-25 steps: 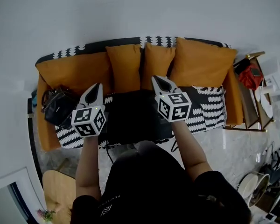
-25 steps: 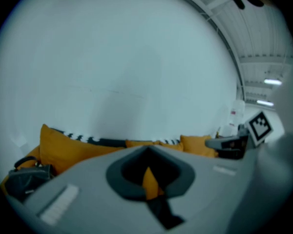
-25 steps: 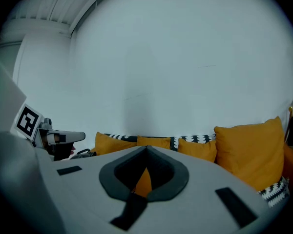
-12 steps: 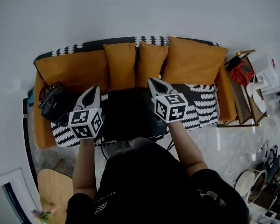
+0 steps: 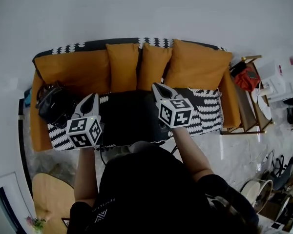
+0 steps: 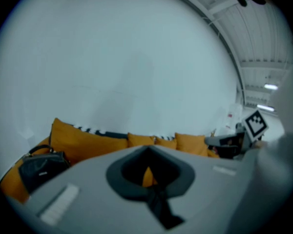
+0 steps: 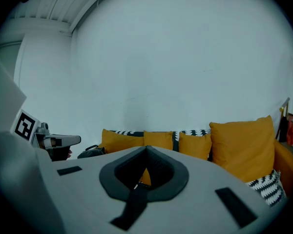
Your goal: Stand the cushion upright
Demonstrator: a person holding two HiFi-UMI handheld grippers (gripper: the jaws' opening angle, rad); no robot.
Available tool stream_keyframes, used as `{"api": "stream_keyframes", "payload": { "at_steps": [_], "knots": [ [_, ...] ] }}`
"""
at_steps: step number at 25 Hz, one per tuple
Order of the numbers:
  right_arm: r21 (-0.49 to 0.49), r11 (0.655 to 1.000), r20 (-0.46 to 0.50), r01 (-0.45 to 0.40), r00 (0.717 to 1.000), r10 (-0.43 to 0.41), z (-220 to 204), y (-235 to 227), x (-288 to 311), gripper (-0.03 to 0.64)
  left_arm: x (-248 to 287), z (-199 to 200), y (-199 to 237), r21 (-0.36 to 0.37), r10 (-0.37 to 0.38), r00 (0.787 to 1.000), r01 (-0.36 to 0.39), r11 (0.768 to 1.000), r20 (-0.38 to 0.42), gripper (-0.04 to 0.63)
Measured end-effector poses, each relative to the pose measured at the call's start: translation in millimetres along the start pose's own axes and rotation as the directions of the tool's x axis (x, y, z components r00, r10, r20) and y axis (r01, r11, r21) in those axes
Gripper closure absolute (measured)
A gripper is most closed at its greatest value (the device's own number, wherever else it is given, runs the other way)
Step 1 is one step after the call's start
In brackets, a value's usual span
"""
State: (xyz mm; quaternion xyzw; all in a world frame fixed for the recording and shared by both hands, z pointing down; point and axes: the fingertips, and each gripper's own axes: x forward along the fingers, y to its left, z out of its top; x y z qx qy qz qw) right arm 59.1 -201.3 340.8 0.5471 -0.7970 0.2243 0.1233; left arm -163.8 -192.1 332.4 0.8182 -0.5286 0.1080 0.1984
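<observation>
Four orange cushions stand upright along the sofa back: a wide one (image 5: pixel 73 67), two narrow ones (image 5: pixel 122 65) (image 5: pixel 154 65) and a large one (image 5: pixel 198 67). My left gripper (image 5: pixel 91 96) hovers shut and empty over the seat's left part, short of the wide cushion. Just below the narrow cushions, my right gripper (image 5: pixel 156 87) is shut with nothing in it. In the left gripper view the closed jaws (image 6: pixel 147 150) point at the cushion row (image 6: pixel 141 140). The right gripper view shows its shut jaws (image 7: pixel 146 150) aimed at the narrow cushions (image 7: pixel 158 139), with the large cushion (image 7: pixel 244 147) to the right.
A black handbag (image 5: pixel 53 104) sits at the sofa's left end. A dark throw (image 5: pixel 129 116) covers the middle of the black-and-white patterned seat (image 5: pixel 207 113). A side table with a red bag (image 5: pixel 247 79) stands right of the sofa; clutter lies on the floor at the right.
Both grippers drifted left and a little down in the head view, and the sofa shifted left with them. Both stayed shut and empty.
</observation>
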Motion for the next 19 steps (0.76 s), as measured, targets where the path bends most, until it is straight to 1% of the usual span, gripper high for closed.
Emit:
{"api": "stream_keyframes", "payload": {
  "at_steps": [10, 19],
  "knots": [
    [-0.008, 0.999, -0.008, -0.046, 0.999, 0.046, 2.6, 6.8, 9.9, 0.623, -6.5, -6.3, -1.8, 0.011, 0.006, 0.999, -0.006, 1.000, -0.033, 0.588],
    [-0.012, 0.998, -0.047, -0.061, 0.997, 0.060, -3.2, -0.1, 33.9, 0.623, 7.3, -16.2, 4.7, -0.019, 0.022, 0.998, -0.023, 1.000, -0.065, 0.588]
  ]
}}
